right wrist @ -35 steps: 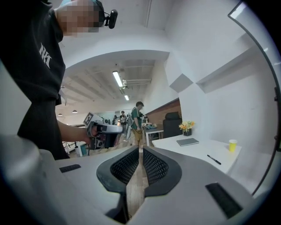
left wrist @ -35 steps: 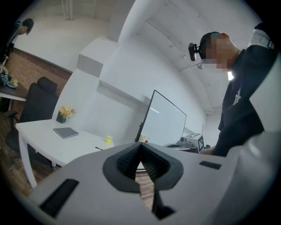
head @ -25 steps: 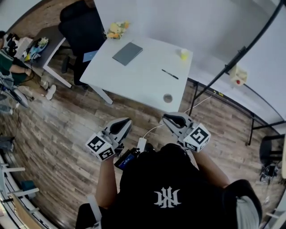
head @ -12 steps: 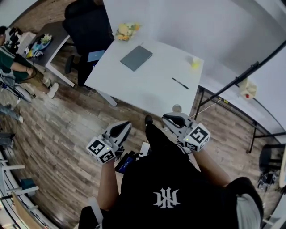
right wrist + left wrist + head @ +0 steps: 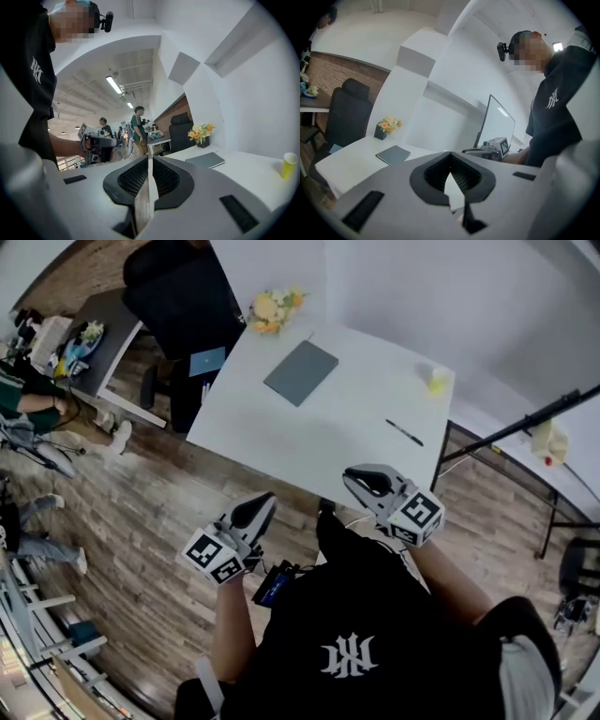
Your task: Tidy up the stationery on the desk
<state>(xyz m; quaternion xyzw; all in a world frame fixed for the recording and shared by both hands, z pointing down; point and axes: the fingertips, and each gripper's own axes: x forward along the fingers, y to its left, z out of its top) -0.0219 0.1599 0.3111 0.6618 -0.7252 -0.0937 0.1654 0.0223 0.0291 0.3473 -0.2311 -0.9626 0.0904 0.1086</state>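
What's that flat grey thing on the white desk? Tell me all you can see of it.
It looks like a closed notebook, slate grey, thin, rectangular, with a plain matte cover. It lies flat on the white desk, askew to its edges, near the flowers at the far corner. Only the desk touches it; the pen and yellow cup lie well apart.

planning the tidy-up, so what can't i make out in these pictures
Pen: head view, too small to tell if capped; neither gripper view shows it.
Yellow cup: contents unseen, tiny in head view, side-on in right gripper view.
Desk near right corner: head view, behind the right gripper.
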